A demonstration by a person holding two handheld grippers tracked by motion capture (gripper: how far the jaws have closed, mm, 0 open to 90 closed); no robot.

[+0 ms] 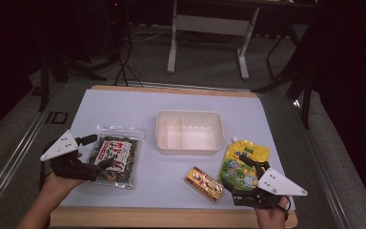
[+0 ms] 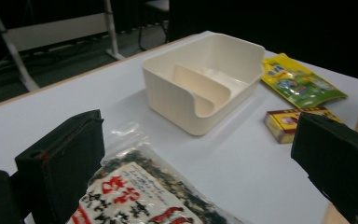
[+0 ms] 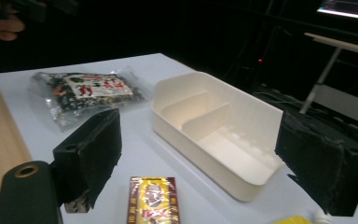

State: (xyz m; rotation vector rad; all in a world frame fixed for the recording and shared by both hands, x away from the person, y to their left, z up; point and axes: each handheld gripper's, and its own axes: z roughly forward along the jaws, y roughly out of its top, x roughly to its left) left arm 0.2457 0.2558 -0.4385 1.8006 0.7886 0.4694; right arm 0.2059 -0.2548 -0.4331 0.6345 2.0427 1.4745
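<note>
Slippage is the main risk: the left gripper [image 1: 96, 151], jaws spread wide and empty astride the near end of the clear seaweed-snack bag [image 1: 116, 155] lying flat left of the cream divided tray [image 1: 189, 145], may pinch only loose film, while the right gripper [image 1: 250, 168] hovers released over the yellow pouch [image 1: 243, 160].

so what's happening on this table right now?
A person holds a gripper in each hand at the near edge of the table. The left gripper, jaws open, sits at the seaweed bag. The right gripper, also open, rests by the yellow pouch, with the small red box just left of it. Nothing is gripped. The divided cream bin in the middle is empty.
</note>
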